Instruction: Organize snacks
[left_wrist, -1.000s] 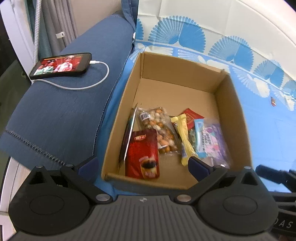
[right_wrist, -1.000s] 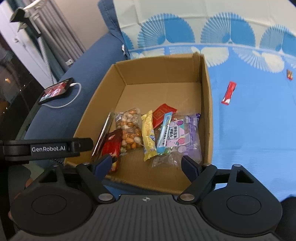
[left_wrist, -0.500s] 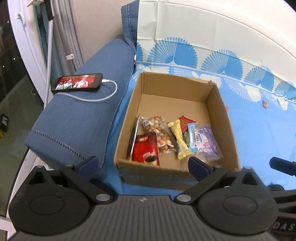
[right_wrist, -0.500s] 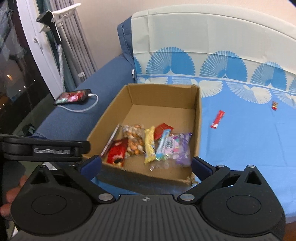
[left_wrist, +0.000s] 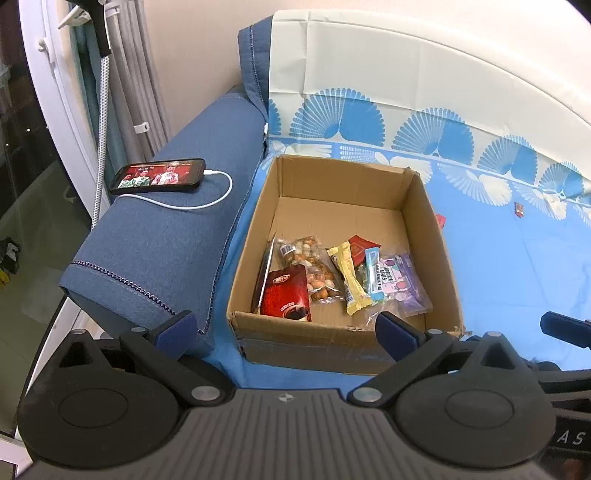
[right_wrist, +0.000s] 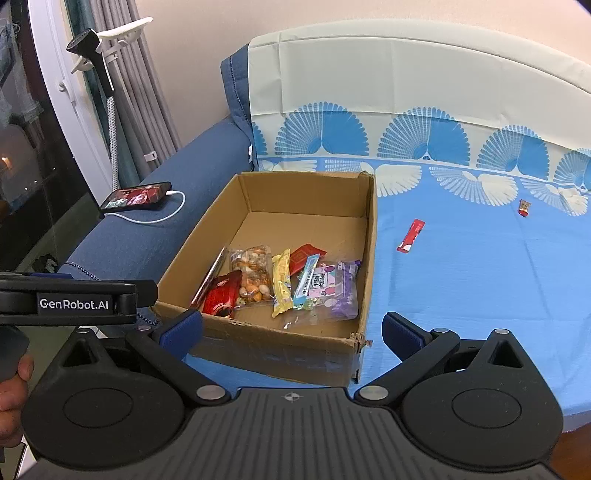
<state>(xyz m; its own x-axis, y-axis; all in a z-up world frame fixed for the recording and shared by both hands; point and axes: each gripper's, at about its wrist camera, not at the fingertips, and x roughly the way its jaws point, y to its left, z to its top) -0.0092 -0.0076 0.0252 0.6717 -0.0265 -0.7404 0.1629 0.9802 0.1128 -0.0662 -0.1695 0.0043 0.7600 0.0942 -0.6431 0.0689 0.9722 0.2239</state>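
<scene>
A blue fan-patterned bed sheet (right_wrist: 480, 280) covers the bed, with a cardboard box (right_wrist: 255, 349) sitting on it against a dark blue bolster (left_wrist: 166, 251) that carries a charging phone (left_wrist: 159, 181). Inside the box, crowded along its near wall, lie a red coffee sachet (left_wrist: 286, 293), a clear bag of mixed nuts (left_wrist: 312, 264), a yellow bar (left_wrist: 352, 278), a light-blue stick (left_wrist: 373, 273) and a purple candy bag (left_wrist: 400, 282).

The left gripper (left_wrist: 284, 325) and the right gripper (right_wrist: 291, 328) both hover short of the box's near wall, fingers spread wide and holding nothing.

Two snacks are not yet boxed. A red stick packet (right_wrist: 410, 235) lies on the sheet just right of the box, its long axis running away from the camera and leaning slightly right; a small wrapped candy (right_wrist: 523, 207) sits farther off to the right. Both lie ahead and to the right of the right gripper, which I judge the nearer and better placed for the pickup, probably closing across the stick's narrow width.

The right wrist view shows the whole stick packet; the left wrist view hides nearly all of it behind the box's right wall, with only a red sliver (left_wrist: 440, 220) peeking out, though the small candy (left_wrist: 519, 209) is visible there. The right view also catches the left gripper's body and the person's hand (right_wrist: 13, 391) on it.
</scene>
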